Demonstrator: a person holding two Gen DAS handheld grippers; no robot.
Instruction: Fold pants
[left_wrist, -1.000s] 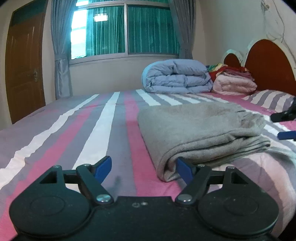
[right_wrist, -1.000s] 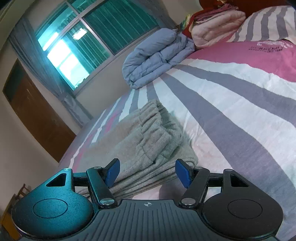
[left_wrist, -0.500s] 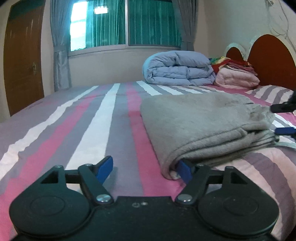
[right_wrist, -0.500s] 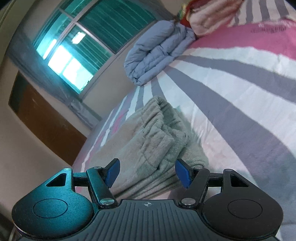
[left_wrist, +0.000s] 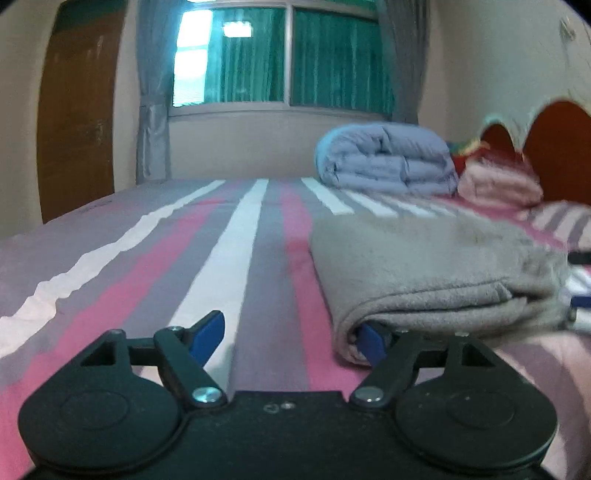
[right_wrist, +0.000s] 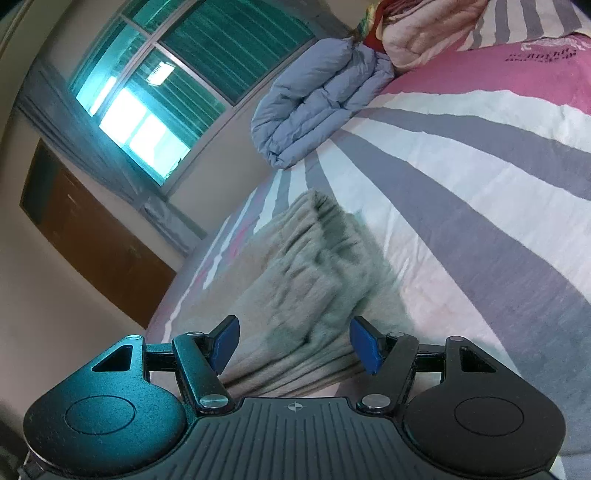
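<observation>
Grey fleece pants (left_wrist: 424, 266): soft, limp, light; left gripper (left_wrist: 291, 334) unclenched, one finger under folded corner; right gripper (right_wrist: 295, 341) unclenched before waistband.

The pants (left_wrist: 424, 266) were a plain grey-beige fleece without pattern, appearing paler and slightly greenish-grey in the right wrist view (right_wrist: 295, 280). The bedsheet (left_wrist: 229, 258) carried long stripes of pink, grey-mauve and white; in the right wrist view (right_wrist: 480, 177) the stripes were broader, with a pink band bearing dark lettering. Both grippers, left (left_wrist: 291, 334) and right (right_wrist: 295, 341), were black with blue pads (left_wrist: 207, 334). The folded duvet (left_wrist: 388, 162) was pale blue-lilac. Beside it lay a pink blanket (left_wrist: 498, 184). The headboard (left_wrist: 554, 147) was reddish-brown with a pale edge. The curtains (left_wrist: 151, 110) were grey, the window (left_wrist: 295, 55) teal-green, and the door (left_wrist: 74, 122) brown.
</observation>
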